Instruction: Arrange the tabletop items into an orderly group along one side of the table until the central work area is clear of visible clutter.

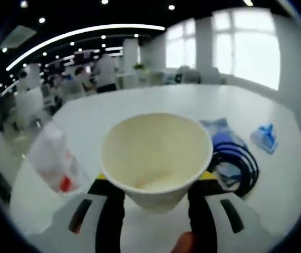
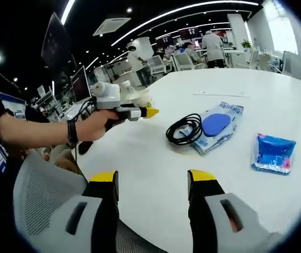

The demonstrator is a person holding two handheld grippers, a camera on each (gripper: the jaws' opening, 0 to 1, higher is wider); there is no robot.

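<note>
A cream paper cup sits upright between the jaws of my left gripper, which is shut on its lower wall. On the white table beyond it lie a blue wipes pack, a coiled black cable and a small blue packet. A clear plastic bottle with a red label lies to the left. My right gripper hangs open over the table's near edge. From there I see the cable, the wipes pack, the blue packet and the hand-held left gripper.
A grey mesh chair stands at the table edge below my right gripper. A person's forearm reaches in from the left. Office desks, monitors and people fill the background beyond the table. A sheet of paper lies far across the table.
</note>
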